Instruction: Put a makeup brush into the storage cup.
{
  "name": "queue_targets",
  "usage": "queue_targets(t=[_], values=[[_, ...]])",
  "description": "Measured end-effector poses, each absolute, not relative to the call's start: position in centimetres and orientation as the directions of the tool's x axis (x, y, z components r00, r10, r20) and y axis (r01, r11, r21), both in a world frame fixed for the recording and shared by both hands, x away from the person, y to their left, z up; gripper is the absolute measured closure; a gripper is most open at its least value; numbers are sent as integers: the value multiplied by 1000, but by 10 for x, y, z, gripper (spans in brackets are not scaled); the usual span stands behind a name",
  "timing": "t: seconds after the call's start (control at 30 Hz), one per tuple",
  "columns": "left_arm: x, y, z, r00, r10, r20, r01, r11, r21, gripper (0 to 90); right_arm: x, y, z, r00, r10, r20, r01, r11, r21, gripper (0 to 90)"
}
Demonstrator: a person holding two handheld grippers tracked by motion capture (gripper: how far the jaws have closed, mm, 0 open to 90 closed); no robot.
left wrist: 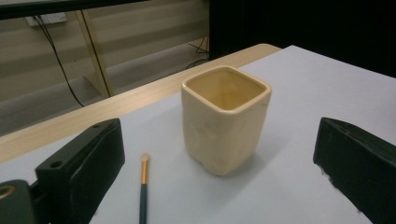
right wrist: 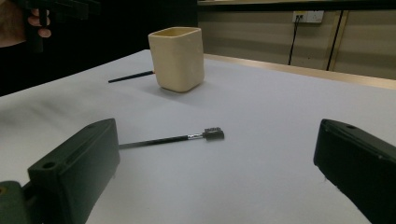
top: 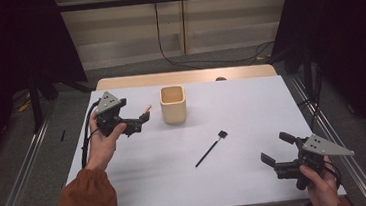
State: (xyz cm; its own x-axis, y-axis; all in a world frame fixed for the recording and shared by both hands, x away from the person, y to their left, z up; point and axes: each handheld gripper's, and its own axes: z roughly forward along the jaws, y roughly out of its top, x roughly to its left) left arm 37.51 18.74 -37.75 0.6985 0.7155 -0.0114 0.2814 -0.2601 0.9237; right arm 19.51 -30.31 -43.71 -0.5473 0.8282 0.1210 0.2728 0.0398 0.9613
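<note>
My two black grippers and rust-orange sleeve

My left gripper [top: 142, 118] and right gripper [top: 274, 150] each carry a grey three-cornered plate with small screws; a black cable trails from the left one.

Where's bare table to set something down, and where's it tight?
Free: the wide stretch right of the cream cup, past the black brush up to the right gripper; also the near edge below that brush. Tight: between the left gripper, the small brush and the cup.

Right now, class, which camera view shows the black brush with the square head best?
The right gripper view: the black brush lies close between the jaws, with its head bristles and ferrule clear. The high view shows the same brush whole but small, lying on the table in front of the cup.
</note>
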Motion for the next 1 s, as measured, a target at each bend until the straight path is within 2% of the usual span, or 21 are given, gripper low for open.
queue_targets(t=[0.53,1.0], values=[[419,193,-376,646,762,-46,331,-225,917,16,196,-303,-438,-548,828,122,275,40,961,0],[445,191,-375,629,777,-31,393,-283,875,27,196,-303,-438,-551,826,118,277,48,960,0]])
